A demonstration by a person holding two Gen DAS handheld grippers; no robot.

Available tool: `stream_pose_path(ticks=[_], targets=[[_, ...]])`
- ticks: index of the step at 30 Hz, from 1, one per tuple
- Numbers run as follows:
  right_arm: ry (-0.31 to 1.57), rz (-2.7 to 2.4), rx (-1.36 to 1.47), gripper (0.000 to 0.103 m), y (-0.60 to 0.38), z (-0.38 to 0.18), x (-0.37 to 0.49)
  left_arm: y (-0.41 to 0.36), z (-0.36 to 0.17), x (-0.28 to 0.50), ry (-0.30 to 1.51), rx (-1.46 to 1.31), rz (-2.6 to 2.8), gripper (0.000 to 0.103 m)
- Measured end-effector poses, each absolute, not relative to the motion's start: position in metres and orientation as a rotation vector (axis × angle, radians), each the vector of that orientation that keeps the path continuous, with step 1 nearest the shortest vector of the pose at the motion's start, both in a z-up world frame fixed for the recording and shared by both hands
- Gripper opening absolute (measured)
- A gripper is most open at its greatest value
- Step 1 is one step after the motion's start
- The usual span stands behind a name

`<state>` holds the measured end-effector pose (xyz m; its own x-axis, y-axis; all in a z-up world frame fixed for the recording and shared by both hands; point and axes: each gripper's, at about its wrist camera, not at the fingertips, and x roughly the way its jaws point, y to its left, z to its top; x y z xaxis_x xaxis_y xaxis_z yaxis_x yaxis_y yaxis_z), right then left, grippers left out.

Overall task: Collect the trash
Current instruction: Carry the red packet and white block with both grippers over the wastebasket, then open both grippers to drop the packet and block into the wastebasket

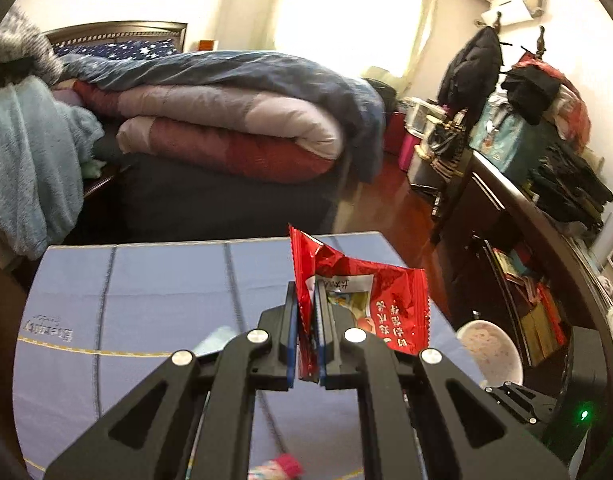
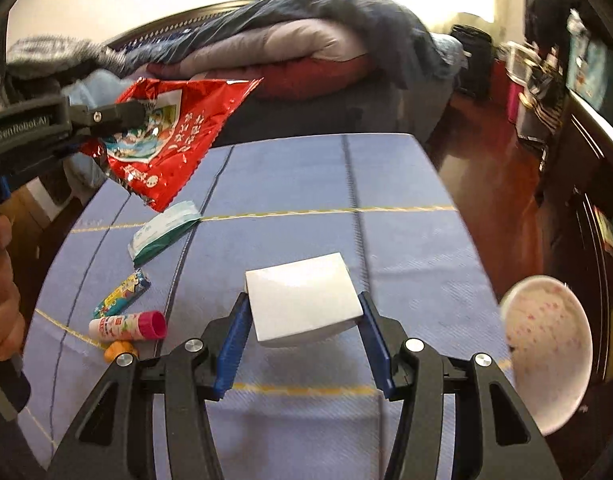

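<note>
My left gripper (image 1: 306,300) is shut on a red snack wrapper (image 1: 370,308) and holds it above the blue-clothed table (image 1: 146,280). From the right wrist view the left gripper (image 2: 136,114) shows at the upper left with the wrapper (image 2: 174,144) hanging from it. My right gripper (image 2: 304,300) holds a white box (image 2: 302,300) between its blue pads, lifted a little above the table (image 2: 386,240). On the cloth lie a white-green packet (image 2: 162,232), a small colourful wrapper (image 2: 122,294), a pink-capped tube (image 2: 126,326) and an orange piece (image 2: 118,350).
A pale pink bin (image 2: 546,360) stands beside the table's right edge; it also shows in the left wrist view (image 1: 490,352). A bed with folded quilts (image 1: 226,128) is behind the table. A dark desk piled with clothes (image 1: 546,184) runs along the right.
</note>
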<state>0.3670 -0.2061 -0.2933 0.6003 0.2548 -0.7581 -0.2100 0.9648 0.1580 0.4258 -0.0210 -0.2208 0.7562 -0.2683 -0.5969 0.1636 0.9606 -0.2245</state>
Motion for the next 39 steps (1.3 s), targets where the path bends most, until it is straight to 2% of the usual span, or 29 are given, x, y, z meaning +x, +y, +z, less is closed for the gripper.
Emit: stream_pose_path(ticks=[11,21,31,37,38,39], targets=[[0.83,0.074,0.156,0.054,-0.311,-0.28,0.339,-0.138,-0.213,0.411,0.674,-0.088,-0.422,0.009],[0.823,-0.114,0.258,0.054,-0.411,-0.291,0.328,-0.251,-0.232,0.414,0.721,-0.017,-0.587,0.009],[0.839,-0.222,0.285,0.054,-0.462,-0.317,0.328,-0.327,-0.264,0.427,0.786,0.053,-0.639,0.009],[0.869,-0.263,0.289,0.054,-0.48,-0.338,0.339,-0.351,-0.292,0.441,0.849,0.056,-0.636,0.012],[0.87,-0.268,0.288,0.054,-0.481,-0.34,0.34,-0.354,-0.296,0.443,0.856,0.059,-0.638,0.014],[0.873,-0.278,0.285,0.055,-0.483,-0.343,0.343,-0.356,-0.298,0.444,0.861,0.061,-0.638,0.021]])
